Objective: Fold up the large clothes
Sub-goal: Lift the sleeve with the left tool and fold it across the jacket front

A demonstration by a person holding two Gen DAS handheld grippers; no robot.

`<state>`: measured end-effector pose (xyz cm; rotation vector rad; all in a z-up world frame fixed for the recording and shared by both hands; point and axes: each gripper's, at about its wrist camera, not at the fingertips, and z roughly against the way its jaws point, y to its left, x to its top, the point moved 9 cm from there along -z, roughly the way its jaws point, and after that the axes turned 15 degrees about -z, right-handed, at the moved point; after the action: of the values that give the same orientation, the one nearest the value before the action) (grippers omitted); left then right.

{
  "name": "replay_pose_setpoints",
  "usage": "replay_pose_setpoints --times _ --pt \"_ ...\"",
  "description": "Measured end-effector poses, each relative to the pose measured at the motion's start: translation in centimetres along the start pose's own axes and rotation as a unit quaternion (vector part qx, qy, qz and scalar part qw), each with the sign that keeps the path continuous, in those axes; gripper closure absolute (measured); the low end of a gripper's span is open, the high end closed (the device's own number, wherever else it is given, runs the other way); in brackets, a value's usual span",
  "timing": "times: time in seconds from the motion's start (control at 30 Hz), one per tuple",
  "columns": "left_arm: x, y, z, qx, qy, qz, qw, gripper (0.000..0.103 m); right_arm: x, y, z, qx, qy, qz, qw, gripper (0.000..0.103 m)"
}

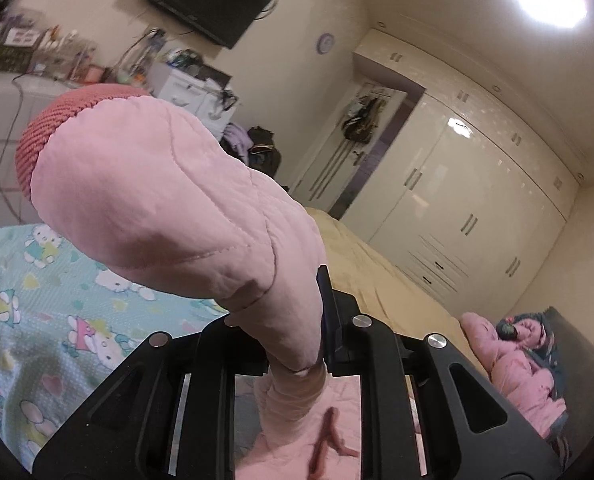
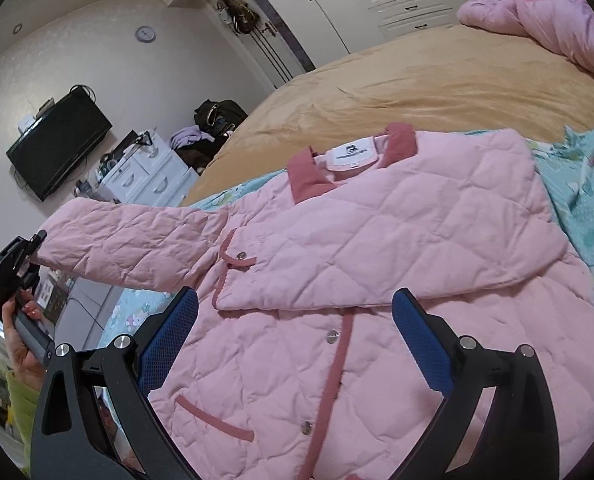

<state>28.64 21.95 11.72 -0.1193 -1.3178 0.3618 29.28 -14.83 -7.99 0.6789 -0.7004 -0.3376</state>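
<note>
My left gripper is clamped on the sleeve of the pink quilted jacket, holding it out past the bed's edge. The jacket lies front-up on the Hello Kitty sheet. My right gripper hovers spread wide above its buttoned front.

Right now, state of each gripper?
Left gripper: shut on the jacket sleeve, held off the bed.
Right gripper: open, empty, above the pink jacket.

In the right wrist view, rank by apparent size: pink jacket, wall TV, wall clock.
1. pink jacket, largest, though nearest the camera.
2. wall TV.
3. wall clock, smallest.
</note>
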Motion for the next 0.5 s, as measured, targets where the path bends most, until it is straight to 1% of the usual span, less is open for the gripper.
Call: replay_pose_setpoints --times 0.1,0.27,0.4,0.5 --pt "-0.2 -2.9 0.1 -0.015 -0.001 -0.022 0.9996 0.092 0.0 -1.1 0.6 0.000 0.001 -0.010 1.000 0.006" --pt "-0.5 -6.1 -0.2 -0.036 0.002 -0.051 0.9980 0.092 0.5 -2.8 1.7 0.002 -0.003 -0.027 1.000 0.006" --pt "-1.5 -8.8 -0.6 -0.056 0.009 -0.079 0.9953 0.092 0.7 -4.0 2.2 0.001 -0.007 -0.042 0.999 0.006" --pt "-2.7 -11.3 -0.6 -0.085 0.019 -0.093 0.9919 0.092 0.9 -4.8 2.6 0.000 -0.009 -0.050 0.999 0.006"
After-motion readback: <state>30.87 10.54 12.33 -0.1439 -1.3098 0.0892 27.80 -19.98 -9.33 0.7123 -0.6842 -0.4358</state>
